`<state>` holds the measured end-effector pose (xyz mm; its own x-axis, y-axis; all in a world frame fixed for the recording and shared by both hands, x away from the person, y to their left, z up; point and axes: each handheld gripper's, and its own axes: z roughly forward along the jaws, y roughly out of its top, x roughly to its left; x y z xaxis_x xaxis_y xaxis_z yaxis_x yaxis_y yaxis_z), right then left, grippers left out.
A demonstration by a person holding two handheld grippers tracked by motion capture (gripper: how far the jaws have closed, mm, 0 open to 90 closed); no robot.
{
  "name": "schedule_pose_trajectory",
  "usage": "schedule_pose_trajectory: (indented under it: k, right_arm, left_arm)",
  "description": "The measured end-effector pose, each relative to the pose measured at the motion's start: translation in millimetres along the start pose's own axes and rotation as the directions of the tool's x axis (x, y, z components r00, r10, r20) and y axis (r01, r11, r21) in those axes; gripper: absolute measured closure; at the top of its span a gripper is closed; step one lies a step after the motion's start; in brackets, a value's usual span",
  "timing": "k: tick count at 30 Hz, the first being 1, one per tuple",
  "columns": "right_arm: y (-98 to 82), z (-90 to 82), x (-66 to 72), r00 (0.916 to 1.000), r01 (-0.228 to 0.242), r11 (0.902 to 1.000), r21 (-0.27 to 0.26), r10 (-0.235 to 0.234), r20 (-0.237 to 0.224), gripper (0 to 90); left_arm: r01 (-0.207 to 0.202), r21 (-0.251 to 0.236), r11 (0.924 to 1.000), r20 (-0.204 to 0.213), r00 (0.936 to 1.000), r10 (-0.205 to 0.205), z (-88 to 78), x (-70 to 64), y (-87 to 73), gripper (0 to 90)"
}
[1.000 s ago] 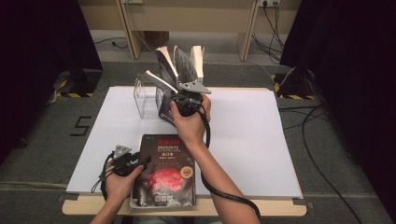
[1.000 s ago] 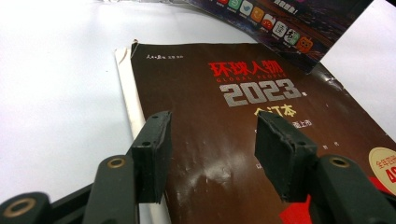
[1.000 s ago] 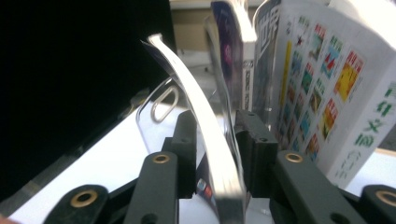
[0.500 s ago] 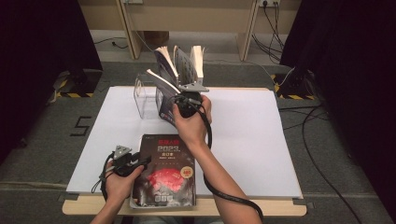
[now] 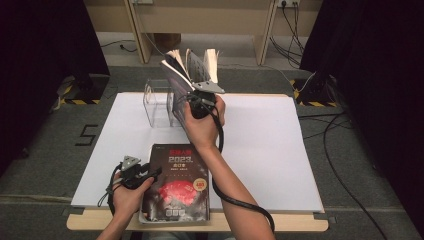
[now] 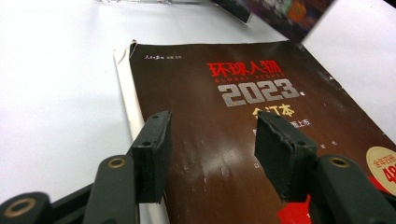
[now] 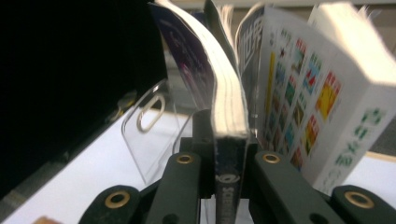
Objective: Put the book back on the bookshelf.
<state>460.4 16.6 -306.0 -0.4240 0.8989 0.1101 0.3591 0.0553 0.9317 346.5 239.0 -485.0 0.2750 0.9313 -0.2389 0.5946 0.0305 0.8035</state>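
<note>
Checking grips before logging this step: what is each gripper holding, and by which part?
The right gripper clamps a magazine by its spine edge. The left gripper holds nothing, open over the dark book.

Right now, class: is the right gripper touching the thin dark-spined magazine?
Touching: the right gripper view shows the right gripper clamped on the thin dark-spined magazine.

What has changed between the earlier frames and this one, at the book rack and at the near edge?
The right gripper has just been closing its jaws, and they now pinch the spine of the upright book at the clear rack. The hand itself barely shifted. The left gripper stayed put, jaws apart over the dark 2023 magazine, which lies flat as before.
</note>
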Motion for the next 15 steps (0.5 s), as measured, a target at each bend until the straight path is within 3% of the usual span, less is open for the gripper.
schedule_pose_trajectory:
  k: [3,7,9,13,15]
  right_arm:
    - [1.8,3.8,0.8,0.9998,-0.006,0.9998,-0.02,0.006,0.018,84.9]
    - [-12.7,19.8,1.3,0.9982,-0.01,0.9998,0.019,0.009,0.059,84.6]
    - [-17.1,19.6,1.6,0.9974,0.005,1.0,-0.004,-0.005,0.072,84.2]
    - [-17.7,17.1,2.0,0.9978,0.018,0.9998,-0.003,-0.018,0.063,79.2]
    - [-16.3,14.4,-0.6,0.999,-0.002,1.0,0.005,0.002,0.044,75.9]
  left_arm:
    - [0.0,0.001,1.0,0.001,1.0,0.0,0.1,0.2,-0.1,45.9]
    - [-0.003,0.003,1.0,0.002,1.0,0.003,0.1,0.4,-0.3,45.9]
    - [-0.003,0.002,1.0,0.002,1.0,0.003,0.3,0.2,-0.3,45.9]
    - [-0.008,0.002,1.0,0.006,1.0,0.008,0.9,-1.5,0.0,45.9]
    - [-0.01,-0.002,0.9999,0.008,0.9999,0.01,1.0,-2.3,0.5,45.9]
